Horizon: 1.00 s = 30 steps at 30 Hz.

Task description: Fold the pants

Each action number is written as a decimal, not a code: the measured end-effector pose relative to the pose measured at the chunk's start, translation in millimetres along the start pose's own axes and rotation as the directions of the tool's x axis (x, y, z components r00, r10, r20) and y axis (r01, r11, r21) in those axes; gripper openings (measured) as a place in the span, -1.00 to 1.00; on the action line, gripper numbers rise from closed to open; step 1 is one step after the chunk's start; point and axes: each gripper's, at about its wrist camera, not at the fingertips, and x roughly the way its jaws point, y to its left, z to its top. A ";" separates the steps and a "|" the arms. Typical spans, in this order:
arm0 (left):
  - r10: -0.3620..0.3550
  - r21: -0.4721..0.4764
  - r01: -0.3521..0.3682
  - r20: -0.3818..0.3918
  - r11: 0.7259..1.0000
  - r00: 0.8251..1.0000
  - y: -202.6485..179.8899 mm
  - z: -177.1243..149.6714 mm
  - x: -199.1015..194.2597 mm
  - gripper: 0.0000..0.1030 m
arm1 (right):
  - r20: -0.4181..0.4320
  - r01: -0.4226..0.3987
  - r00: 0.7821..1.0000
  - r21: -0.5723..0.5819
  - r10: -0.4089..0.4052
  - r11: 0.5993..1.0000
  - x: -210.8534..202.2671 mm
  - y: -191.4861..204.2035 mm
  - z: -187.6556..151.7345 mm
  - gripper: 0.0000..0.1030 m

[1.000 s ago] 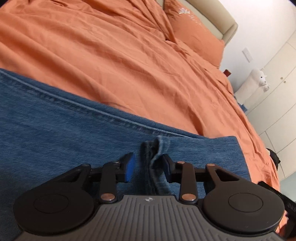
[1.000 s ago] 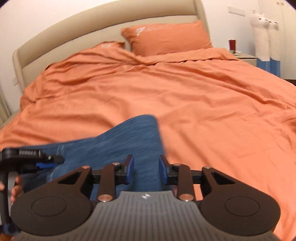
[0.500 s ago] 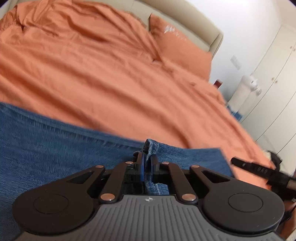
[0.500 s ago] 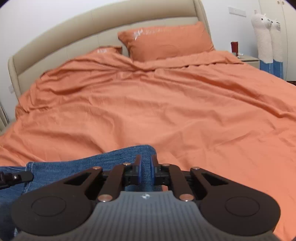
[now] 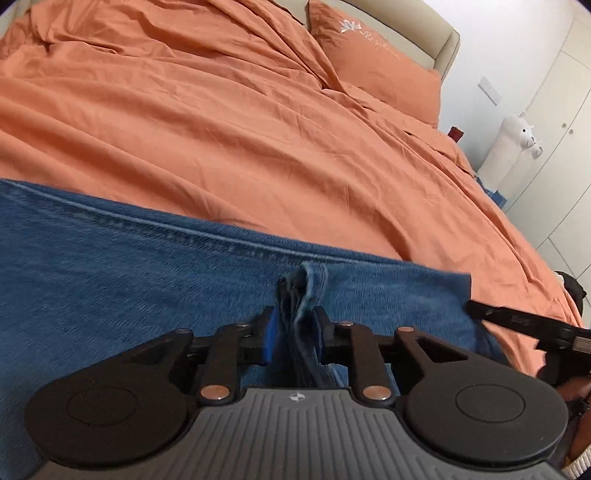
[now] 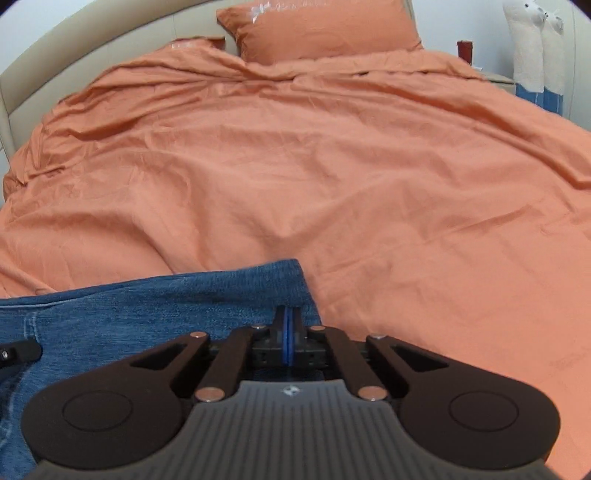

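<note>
Orange bed (image 6: 369,184) took up most of the view; blue pants (image 5: 129,280) lay flat at its near edge. Left gripper (image 5: 295,332) sat part-open w/ a denim bunch between its jaws, grip uncertain. Right gripper (image 6: 289,332) was closed at the hem corner, prob pinching it. Step: securing edges; next needs left to clamp, then lift both together.

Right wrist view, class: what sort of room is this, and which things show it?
Most likely a home bedroom: a bed with an orange duvet, a matching pillow against a padded headboard, and jeans laid out on it.
</note>
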 end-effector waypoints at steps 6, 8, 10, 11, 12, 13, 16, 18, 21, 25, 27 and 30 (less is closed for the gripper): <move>0.008 0.052 -0.007 -0.006 0.999 1.000 -21.8 -10.5 -33.9 -0.56 | 0.016 -0.053 0.998 -0.016 0.053 0.998 -71.0 5.1 0.5 -0.92; 0.014 0.061 -0.013 -0.016 0.998 1.000 -31.0 -15.6 -42.5 -0.56 | -0.003 -0.065 0.998 -0.019 0.065 0.998 -89.0 4.8 -4.1 -0.92; 0.010 0.068 -0.007 -0.038 0.998 0.999 -38.3 -23.4 -49.6 -0.50 | -0.014 -0.071 0.997 -0.027 0.071 0.997 -106.1 4.8 -14.6 -0.91; 0.014 0.076 -0.011 -0.040 0.997 0.999 -40.9 -28.4 -53.8 -0.48 | -0.022 -0.068 0.998 -0.031 0.067 0.997 -114.6 4.3 -21.7 -0.91; 0.021 0.087 -0.018 -0.040 0.996 0.999 -43.3 -33.2 -57.4 -0.48 | -0.030 -0.061 0.998 -0.038 0.060 0.997 -121.0 3.0 -29.0 -0.91; 0.030 0.094 -0.026 -0.039 0.995 0.999 -44.8 -37.4 -59.8 -0.47 | -0.035 -0.057 0.998 -0.050 0.056 0.997 -127.2 1.6 -35.7 -0.91; 0.041 0.091 -0.036 -0.050 0.995 0.998 -42.5 -44.9 -59.2 -0.37 | -0.031 -0.044 0.999 -0.118 0.041 0.992 -138.4 0.1 -50.7 -0.91; 0.046 0.076 -0.041 -0.060 0.996 0.997 -38.0 -47.7 -53.7 -0.36 | -0.039 -0.051 0.998 -0.135 0.046 0.990 -134.1 -2.0 -56.8 -0.91; 0.067 0.068 -0.060 -0.101 0.996 0.993 -31.2 -51.6 -40.6 -0.31 | -0.107 -0.034 0.994 -0.139 0.019 0.990 -115.2 -4.6 -65.8 -0.92; 0.094 0.100 -0.082 -0.114 0.992 0.989 -34.8 -53.1 -35.2 -0.33 | -0.169 -0.014 0.985 -0.183 -0.018 0.983 -100.2 1.4 -75.8 -0.98; 0.104 0.107 -0.091 -0.129 0.990 0.986 -35.0 -55.8 -30.1 -0.34 | -0.227 -0.010 0.973 -0.185 -0.032 0.983 -88.8 1.4 -83.5 -1.00; 0.115 0.135 -0.096 -0.139 0.986 0.984 -35.7 -59.1 -22.9 -0.34 | -0.244 -0.015 0.969 -0.149 -0.022 0.989 -79.3 -3.5 -84.7 -1.00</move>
